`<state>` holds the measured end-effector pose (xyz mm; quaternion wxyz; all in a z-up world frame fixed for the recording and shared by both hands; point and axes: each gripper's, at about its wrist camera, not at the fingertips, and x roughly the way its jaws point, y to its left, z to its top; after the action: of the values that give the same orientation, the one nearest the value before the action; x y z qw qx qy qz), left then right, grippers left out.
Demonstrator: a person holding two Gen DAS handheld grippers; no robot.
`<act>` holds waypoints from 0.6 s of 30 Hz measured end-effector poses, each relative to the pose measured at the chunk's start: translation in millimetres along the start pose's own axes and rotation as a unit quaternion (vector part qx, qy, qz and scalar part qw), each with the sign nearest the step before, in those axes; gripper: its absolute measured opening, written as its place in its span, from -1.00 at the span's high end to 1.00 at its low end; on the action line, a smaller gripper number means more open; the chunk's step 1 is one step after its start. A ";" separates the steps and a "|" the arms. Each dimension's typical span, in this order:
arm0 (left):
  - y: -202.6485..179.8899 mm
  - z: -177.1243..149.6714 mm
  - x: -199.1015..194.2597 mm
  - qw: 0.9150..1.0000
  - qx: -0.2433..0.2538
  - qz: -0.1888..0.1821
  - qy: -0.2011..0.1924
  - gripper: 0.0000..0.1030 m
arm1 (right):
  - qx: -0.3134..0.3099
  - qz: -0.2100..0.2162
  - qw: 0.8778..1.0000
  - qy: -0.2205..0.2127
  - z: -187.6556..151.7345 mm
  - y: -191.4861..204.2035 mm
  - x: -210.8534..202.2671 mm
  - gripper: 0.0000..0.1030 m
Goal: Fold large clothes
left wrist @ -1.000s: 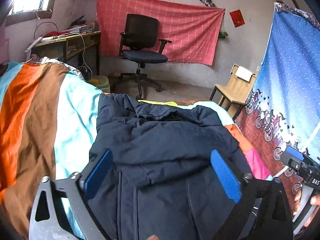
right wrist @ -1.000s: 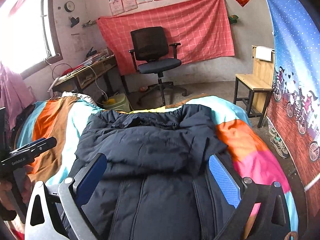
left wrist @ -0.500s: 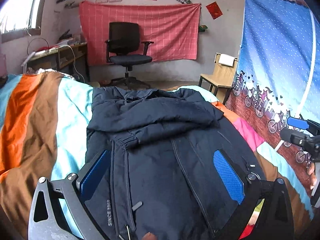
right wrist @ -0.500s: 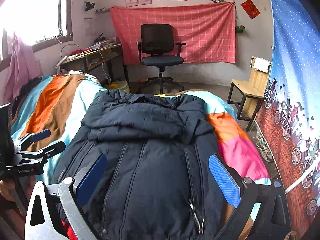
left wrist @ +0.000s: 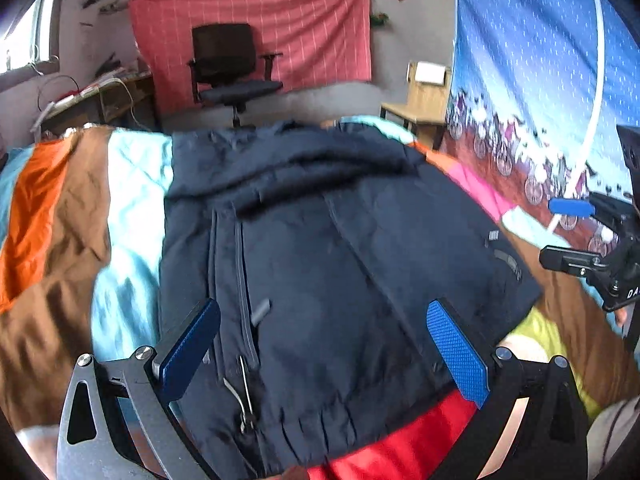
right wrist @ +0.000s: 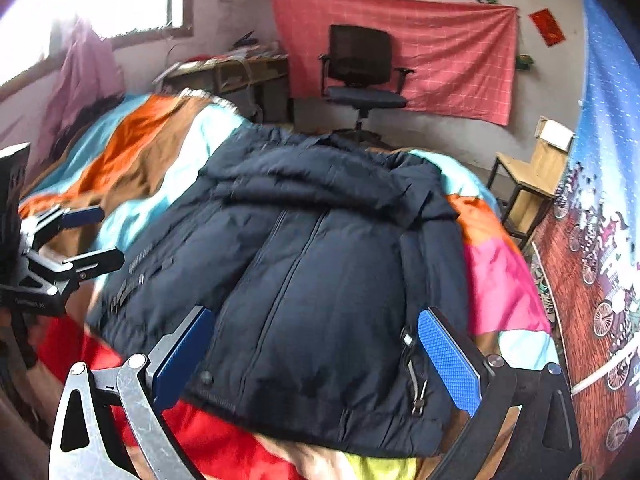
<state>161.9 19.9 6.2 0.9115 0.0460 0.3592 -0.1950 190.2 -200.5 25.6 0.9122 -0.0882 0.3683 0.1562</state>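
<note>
One jacket (left wrist: 320,248) on one striped quilt (left wrist: 60,216).

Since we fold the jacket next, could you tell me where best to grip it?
Probably the near hem corners of the jacket, from the near side: the hem lies flat there, and both open grippers, left gripper and right gripper, hover above it.

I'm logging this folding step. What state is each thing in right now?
Dark navy padded jacket: flat on the bed, front zipped, sleeves folded across its chest.
Left gripper: open, empty, over the jacket's hem.
Right gripper: open, empty, over the hem.
Striped multicolour bedspread: spread under the jacket.
</note>
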 end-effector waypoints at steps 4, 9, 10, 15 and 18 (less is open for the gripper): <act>-2.3 -24.1 9.6 1.000 -0.003 0.001 0.028 -0.97 | -0.025 0.012 0.999 0.019 -26.8 0.2 14.6 -1.00; -7.8 -49.9 15.8 0.998 -0.009 0.011 0.056 -0.97 | -0.045 0.023 0.998 0.038 -53.4 -4.4 27.7 -1.00; -8.4 -53.4 16.2 0.998 -0.010 0.012 0.060 -0.97 | -0.047 0.025 0.998 0.040 -57.6 -5.6 29.1 -1.00; -13.0 -74.2 21.3 0.995 -0.024 0.019 0.091 -0.97 | -0.052 0.034 0.997 0.055 -79.2 -12.5 37.1 -1.00; -14.3 -81.5 22.2 0.994 -0.018 0.024 0.101 -0.97 | -0.055 0.036 0.996 0.062 -86.9 -14.3 40.5 -1.00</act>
<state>119.2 17.9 -68.0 0.8755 0.0576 0.4520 -0.1607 166.7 -229.0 -64.0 0.8751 -0.1345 0.4181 0.2033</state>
